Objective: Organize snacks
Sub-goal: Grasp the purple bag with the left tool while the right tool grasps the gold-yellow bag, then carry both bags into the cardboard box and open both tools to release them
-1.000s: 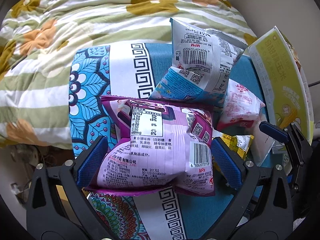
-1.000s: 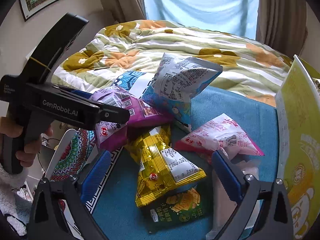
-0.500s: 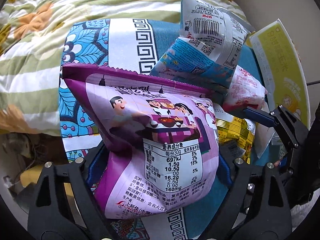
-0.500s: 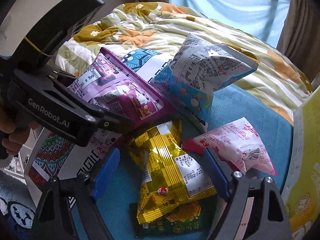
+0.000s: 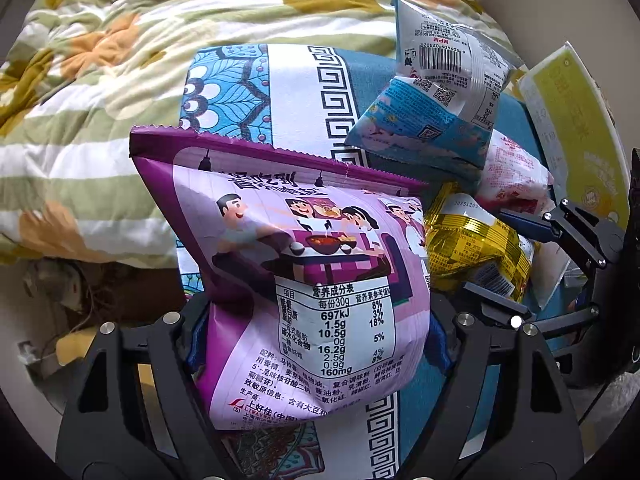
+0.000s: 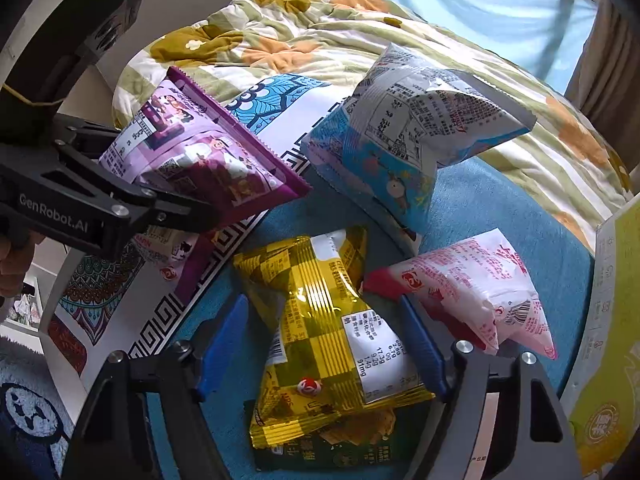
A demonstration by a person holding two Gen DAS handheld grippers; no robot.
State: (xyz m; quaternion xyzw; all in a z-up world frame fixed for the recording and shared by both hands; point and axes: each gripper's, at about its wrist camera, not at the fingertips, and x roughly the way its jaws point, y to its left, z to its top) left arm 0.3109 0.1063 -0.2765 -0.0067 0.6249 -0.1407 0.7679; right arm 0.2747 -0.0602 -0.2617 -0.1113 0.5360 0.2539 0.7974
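Right wrist view, yellow packet (image 6: 332,332) between closing right gripper (image 6: 320,344) jaws

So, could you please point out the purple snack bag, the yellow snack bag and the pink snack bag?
purple snack bag (image 5: 320,280): left wrist view, on its printed face.
yellow snack bag (image 6: 324,320): right wrist view, on its checked middle.
pink snack bag (image 6: 472,284): right wrist view, on its upper face.

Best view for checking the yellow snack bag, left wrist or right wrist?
Right wrist: the yellow snack bag lies nearly whole between the right gripper fingers. Left wrist shows only part of it, behind the purple bag.
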